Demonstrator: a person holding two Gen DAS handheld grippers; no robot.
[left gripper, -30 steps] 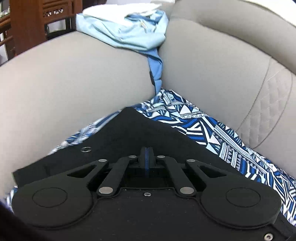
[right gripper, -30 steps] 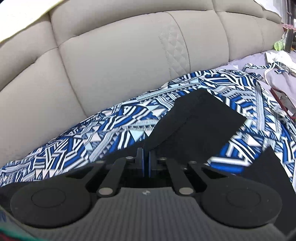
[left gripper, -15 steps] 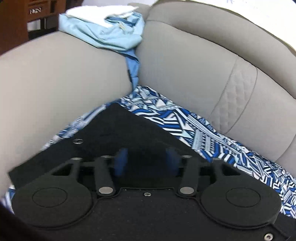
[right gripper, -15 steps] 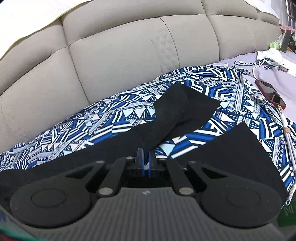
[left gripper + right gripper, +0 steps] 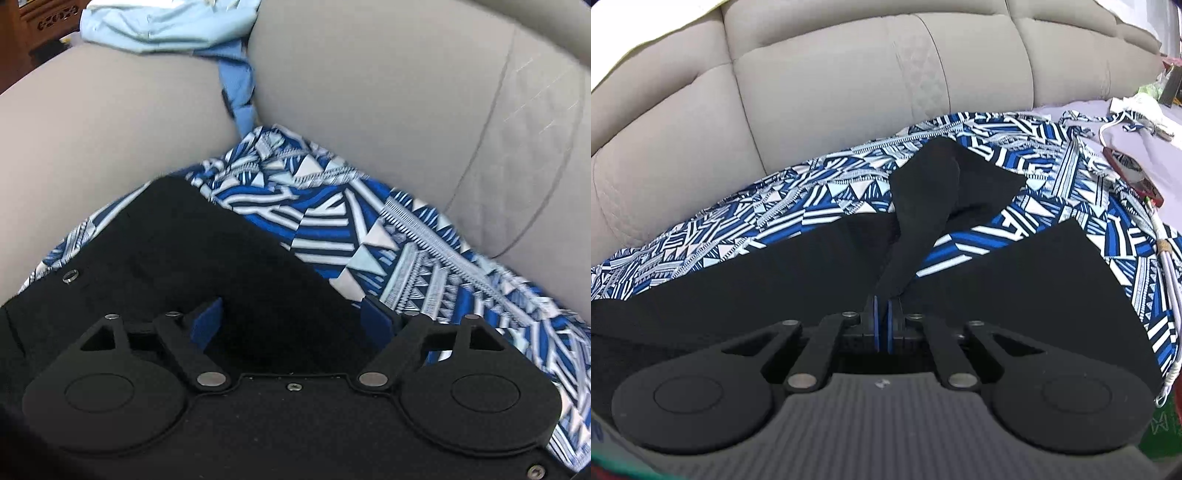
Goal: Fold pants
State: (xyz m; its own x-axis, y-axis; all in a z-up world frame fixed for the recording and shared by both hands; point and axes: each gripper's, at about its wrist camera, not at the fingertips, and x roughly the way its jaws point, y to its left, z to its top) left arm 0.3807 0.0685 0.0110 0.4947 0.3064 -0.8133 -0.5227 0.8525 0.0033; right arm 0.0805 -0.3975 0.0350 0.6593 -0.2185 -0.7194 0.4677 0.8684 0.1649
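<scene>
A beige sofa (image 5: pixel 388 92) carries a blue-and-white patterned cloth (image 5: pixel 351 229); a light blue garment (image 5: pixel 166 22) lies on its armrest. The black pants (image 5: pixel 1015 288) lie spread on the patterned cloth. The left gripper (image 5: pixel 291 325) has just been opening: jaws spread wide above the black fabric, no grip. The right gripper (image 5: pixel 883 325) has its jaws pinching a raised fold of the pants.

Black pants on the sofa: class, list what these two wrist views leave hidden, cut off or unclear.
- Left wrist view: the near end of the black pants is covered by the open left gripper.
- Right wrist view: the right gripper hides how much fabric it pinches.
- Right wrist view: small items at the picture's edge are too small to identify.
</scene>
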